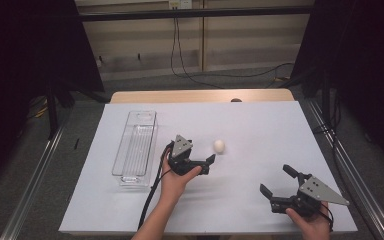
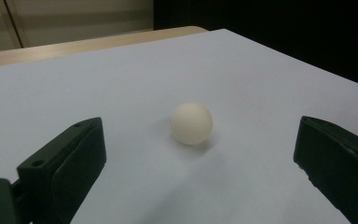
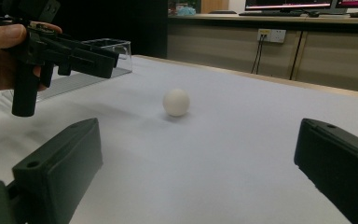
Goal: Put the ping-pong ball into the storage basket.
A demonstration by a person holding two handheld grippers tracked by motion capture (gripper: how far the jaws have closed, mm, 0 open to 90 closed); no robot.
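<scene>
White ball (image 1: 219,146) sits on the white counter (image 1: 260,130), near centre, nothing touching it. Left tool (image 1: 207,162) just short of the ball, jaws spread wide, ball lined up in the gap ahead of them in the left gripper view. Right tool (image 1: 277,180) well apart at the near right, jaws also spread, holding nothing. Clear path between left tool and ball. Clear plastic bin (image 1: 136,146) lies to the left, beyond the left hand (image 1: 172,181). Wall socket (image 3: 270,35) behind the counter; no readable writing anywhere.
</scene>
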